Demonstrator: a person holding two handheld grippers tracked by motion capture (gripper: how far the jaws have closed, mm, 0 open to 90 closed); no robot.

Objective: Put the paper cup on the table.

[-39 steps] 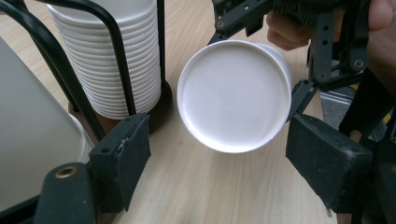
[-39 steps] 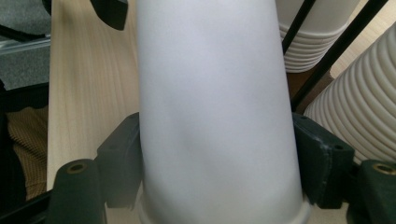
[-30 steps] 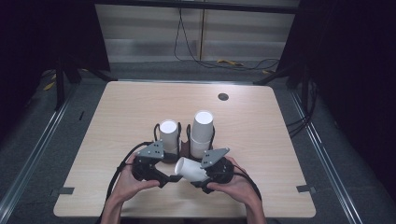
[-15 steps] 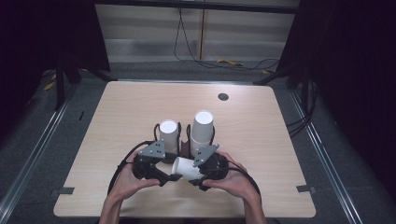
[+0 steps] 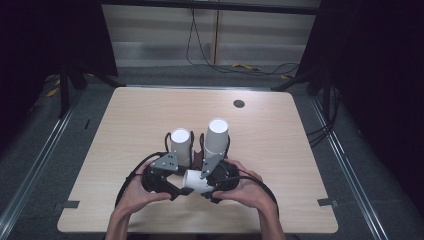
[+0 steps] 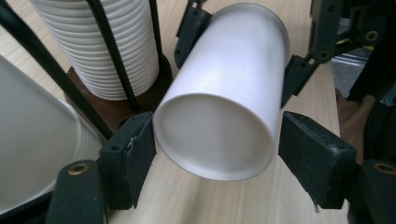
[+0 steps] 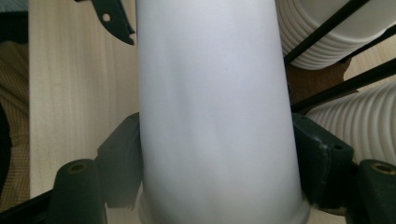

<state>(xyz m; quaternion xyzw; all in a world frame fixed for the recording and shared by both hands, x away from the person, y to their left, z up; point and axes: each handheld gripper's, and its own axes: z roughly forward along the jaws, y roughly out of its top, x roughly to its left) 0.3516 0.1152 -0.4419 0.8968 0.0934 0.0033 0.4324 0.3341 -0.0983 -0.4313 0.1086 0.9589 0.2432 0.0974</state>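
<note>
**White cup lying level between two grippers, beside two cup stacks**

Item: one white paper cup (image 5: 198, 181), lying on its side above the near part of the wooden table (image 5: 280, 150), between the two hand-held grippers.

Right gripper (image 5: 210, 186): its jaws are clamping the cup close to its rolled rim (in the right gripper view both black pads are pressing flat against the cup (image 7: 217, 116), whose body is running straight up the frame). The person's right hand (image 5: 247, 187) is wrapping the gripper body.

Left gripper (image 5: 176, 190): its jaws have just been closing, with the closed bottom end of the cup (image 6: 219, 126) sitting between them. In the left gripper view the left pad is touching or almost touching the cup wall, while a narrow gap is showing at the right pad, so the cup is not yet being gripped on this side. The left hand (image 5: 137, 192) is holding this gripper.

Surroundings: two stacks of ribbed white cups are standing upright in black wire holders just behind the grippers, the left stack (image 5: 180, 145) shorter, the right stack (image 5: 216, 137) taller. A small dark round disc (image 5: 239, 104) is sitting near the far edge of the table.
</note>
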